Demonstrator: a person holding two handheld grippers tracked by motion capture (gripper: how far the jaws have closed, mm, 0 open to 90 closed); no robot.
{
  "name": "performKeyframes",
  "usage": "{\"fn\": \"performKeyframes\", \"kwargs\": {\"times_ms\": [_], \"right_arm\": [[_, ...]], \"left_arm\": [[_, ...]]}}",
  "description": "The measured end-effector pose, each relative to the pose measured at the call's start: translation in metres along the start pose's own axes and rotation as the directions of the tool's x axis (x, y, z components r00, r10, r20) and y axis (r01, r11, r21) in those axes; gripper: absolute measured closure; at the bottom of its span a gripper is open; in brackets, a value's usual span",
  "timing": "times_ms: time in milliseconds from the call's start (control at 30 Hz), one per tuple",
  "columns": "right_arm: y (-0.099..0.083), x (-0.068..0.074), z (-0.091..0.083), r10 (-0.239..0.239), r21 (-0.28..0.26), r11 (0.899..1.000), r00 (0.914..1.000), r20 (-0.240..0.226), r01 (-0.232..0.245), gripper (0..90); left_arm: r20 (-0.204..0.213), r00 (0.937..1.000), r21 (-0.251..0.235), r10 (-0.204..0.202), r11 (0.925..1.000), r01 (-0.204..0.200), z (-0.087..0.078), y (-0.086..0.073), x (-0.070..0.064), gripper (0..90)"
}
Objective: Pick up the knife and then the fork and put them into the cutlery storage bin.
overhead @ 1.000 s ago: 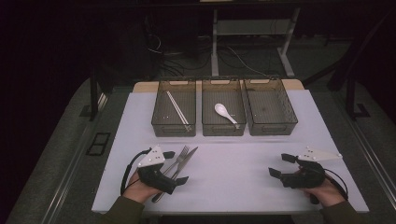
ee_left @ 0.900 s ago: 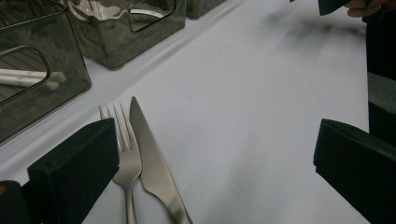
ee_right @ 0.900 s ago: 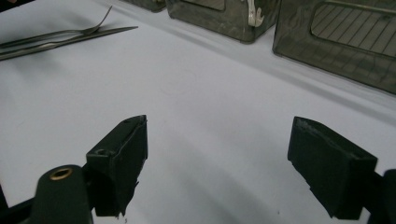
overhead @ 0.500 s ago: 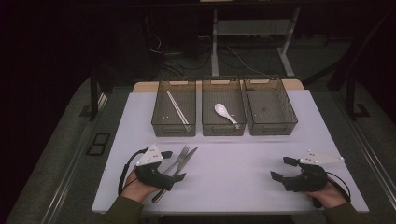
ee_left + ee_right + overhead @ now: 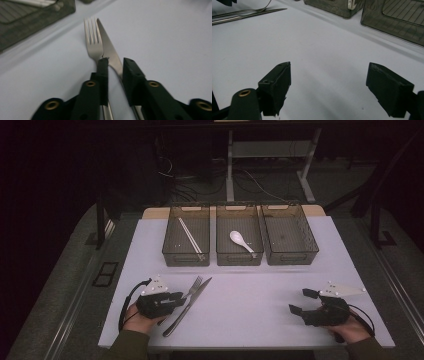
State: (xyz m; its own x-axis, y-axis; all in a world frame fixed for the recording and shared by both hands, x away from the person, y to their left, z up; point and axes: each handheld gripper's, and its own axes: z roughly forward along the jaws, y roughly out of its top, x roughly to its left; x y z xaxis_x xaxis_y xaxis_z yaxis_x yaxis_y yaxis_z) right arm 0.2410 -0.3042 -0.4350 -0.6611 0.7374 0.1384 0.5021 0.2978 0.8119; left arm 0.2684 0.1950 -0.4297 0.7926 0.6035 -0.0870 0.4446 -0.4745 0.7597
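A steel fork [image 5: 196,284] and a table knife [image 5: 192,297] lie side by side on the white table [image 5: 250,285], front left. My left gripper [image 5: 182,296] sits low over their middles. In the left gripper view its jaws stand a narrow gap apart [image 5: 115,61]: the knife [image 5: 107,45] runs between the tips and the fork [image 5: 93,37] passes under the left jaw. My right gripper [image 5: 299,301] rests at the front right, open wide [image 5: 329,72] over bare table.
Three dark bins stand in a row at the back. The left bin [image 5: 185,260] holds chopsticks [image 5: 190,235], the middle bin [image 5: 239,260] a white spoon [image 5: 239,240], and the right bin [image 5: 291,259] nothing. The fork and knife [image 5: 257,13] show far off in the right gripper view.
My left gripper has slid a little left and back along the cutlery, and its jaws have narrowed. Fork and knife lie where they were. The right gripper has barely shifted.
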Motion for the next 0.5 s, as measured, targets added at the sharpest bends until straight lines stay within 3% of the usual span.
{"fn": "performKeyframes", "kwargs": {"times_ms": [133, 267, 300, 500], "right_arm": [[0.0, 0.001, 0.001, -0.001, 0.005, 1.0, 1.0, 0.001, 0.001, 20.0], [0.0, 0.002, 0.001, -0.005, 0.011, 1.0, 1.0, 0.002, 0.005, 20.0], [0.0, 0.002, 0.001, -0.007, 0.01, 1.0, 1.0, 0.002, 0.007, 20.0], [0.0, 0.002, 0.001, -0.005, 0.01, 1.0, 1.0, 0.003, 0.005, 20.0]], "left_arm": [[0.008, 0.9998, 0.04, -0.017, 0.9991, 0.017, -0.002, -0.007, 0.0, 89.0], [0.02, 0.9995, 0.096, -0.024, 0.9952, 0.022, 0.001, -0.013, -0.003, 89.1], [0.02, 0.9991, 0.094, -0.036, 0.995, 0.034, 0.002, -0.014, -0.004, 89.1], [0.028, 0.9992, 0.132, -0.027, 0.991, 0.023, 0.004, -0.015, -0.002, 89.2]]}}
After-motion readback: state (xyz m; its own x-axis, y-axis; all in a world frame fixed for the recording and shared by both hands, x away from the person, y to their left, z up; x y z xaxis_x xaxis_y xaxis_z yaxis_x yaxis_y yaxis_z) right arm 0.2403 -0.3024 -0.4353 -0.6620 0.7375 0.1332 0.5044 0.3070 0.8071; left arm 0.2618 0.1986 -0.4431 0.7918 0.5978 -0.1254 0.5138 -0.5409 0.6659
